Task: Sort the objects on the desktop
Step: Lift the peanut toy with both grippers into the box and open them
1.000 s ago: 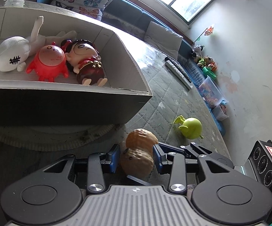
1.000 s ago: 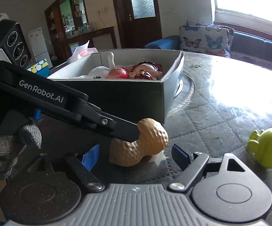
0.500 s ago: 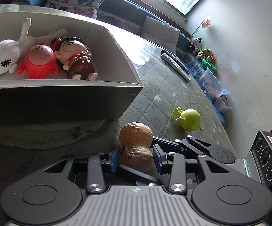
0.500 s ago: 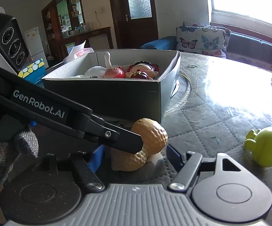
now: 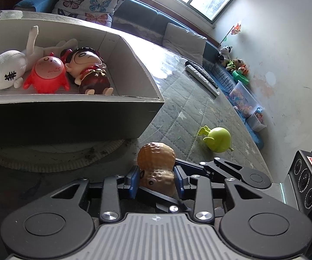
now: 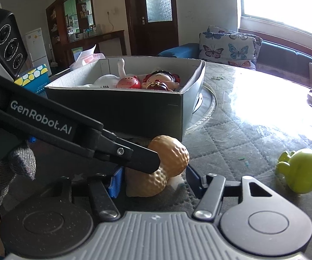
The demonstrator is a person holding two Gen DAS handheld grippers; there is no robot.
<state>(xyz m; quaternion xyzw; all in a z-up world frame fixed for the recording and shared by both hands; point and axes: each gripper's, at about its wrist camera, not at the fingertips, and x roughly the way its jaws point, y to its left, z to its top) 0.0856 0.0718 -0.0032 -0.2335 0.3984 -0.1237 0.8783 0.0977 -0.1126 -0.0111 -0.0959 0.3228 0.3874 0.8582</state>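
Observation:
A tan peanut-shaped toy (image 5: pixel 156 158) (image 6: pixel 171 153) stands on the quilted table, just in front of a grey cardboard box (image 5: pixel 69 117) (image 6: pixel 117 108). My left gripper (image 5: pixel 157 179) is closing, and its blue pads press on the toy's lower lobe from both sides. My right gripper (image 6: pixel 153 179) reaches in from the other side with its jaws closing. The toy sits between its pads with thin gaps. The left gripper's finger (image 6: pixel 134 158) crosses in front of the toy. A green round toy (image 5: pixel 217 138) (image 6: pixel 301 171) lies to the right.
Inside the box lie a white plush (image 5: pixel 6 71), a red figure (image 5: pixel 46 73) and a big-headed doll (image 5: pixel 89 69). Remote controls (image 5: pixel 201 77) rest further back on the table. A grey-gloved hand (image 6: pixel 2 173) holds the left gripper. A sofa with cushions stands behind.
Both grippers' jaws have narrowed around the peanut toy, the right one more. The left pads, apart from the toy before, now touch it. The toy has stayed in place.

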